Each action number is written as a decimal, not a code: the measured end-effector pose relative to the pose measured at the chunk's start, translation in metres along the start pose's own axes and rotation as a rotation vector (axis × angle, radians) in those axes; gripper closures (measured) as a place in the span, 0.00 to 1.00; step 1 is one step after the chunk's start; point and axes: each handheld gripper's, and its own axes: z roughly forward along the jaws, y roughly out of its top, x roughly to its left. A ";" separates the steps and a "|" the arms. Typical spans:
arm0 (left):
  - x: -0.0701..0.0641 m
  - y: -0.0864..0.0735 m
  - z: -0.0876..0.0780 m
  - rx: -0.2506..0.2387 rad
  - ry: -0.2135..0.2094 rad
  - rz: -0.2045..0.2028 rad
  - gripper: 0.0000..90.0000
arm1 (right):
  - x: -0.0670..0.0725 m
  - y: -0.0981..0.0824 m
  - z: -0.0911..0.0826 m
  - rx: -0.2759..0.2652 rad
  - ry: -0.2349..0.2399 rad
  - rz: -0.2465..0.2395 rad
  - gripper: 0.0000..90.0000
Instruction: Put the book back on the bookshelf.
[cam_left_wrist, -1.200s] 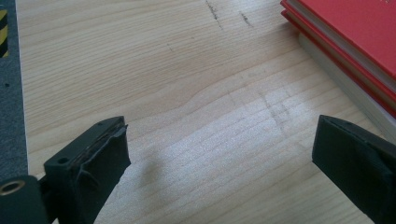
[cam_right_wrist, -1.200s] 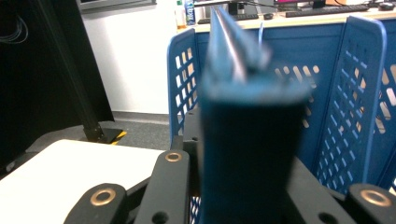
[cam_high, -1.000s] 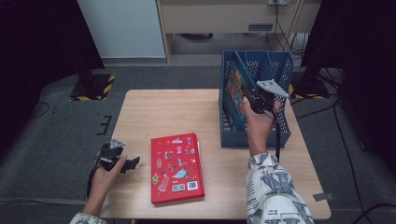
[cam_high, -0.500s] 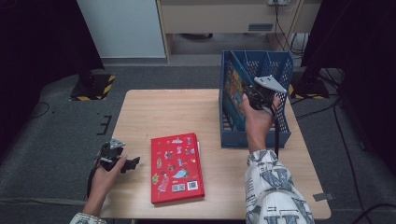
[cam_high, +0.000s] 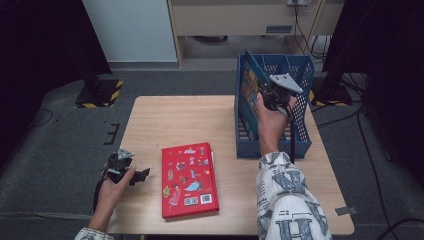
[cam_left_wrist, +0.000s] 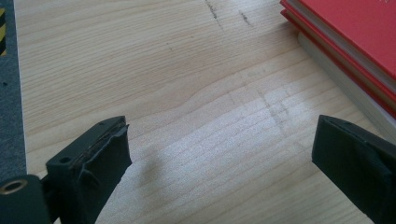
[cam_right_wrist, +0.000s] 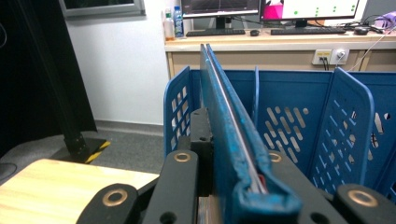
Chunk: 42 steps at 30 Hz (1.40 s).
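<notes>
Blue-covered book (cam_right_wrist: 233, 154), thin, upright, clamped by right gripper (cam_high: 272, 95) over blue rack (cam_high: 300, 75); left gripper (cam_left_wrist: 219, 172) spread, empty; pale wood table (cam_high: 180, 120), grey carpet (cam_high: 65, 150).

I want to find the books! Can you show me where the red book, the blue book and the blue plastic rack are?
red hardcover picture book (cam_high: 189, 180), high view, middle of its front cover.
thin blue book (cam_right_wrist: 229, 140), right gripper view, its worn edge between the jaws.
blue plastic file rack (cam_high: 300, 107), high view, right perforated side wall.

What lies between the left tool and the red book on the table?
Nothing: in the left gripper view only bare table separates the open left tool from the red book. The high view shows the same bare gap.
</notes>
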 end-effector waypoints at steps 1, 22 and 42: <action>0.000 0.000 0.000 0.001 0.000 0.001 0.04 | 0.000 0.001 0.001 -0.003 -0.002 0.001 0.93; 0.001 0.001 0.001 0.001 -0.002 0.005 0.04 | 0.002 -0.005 0.016 -0.020 -0.027 -0.014 0.92; 0.000 0.001 0.000 -0.003 0.001 0.004 0.04 | 0.014 -0.013 0.016 -0.010 -0.034 -0.076 0.92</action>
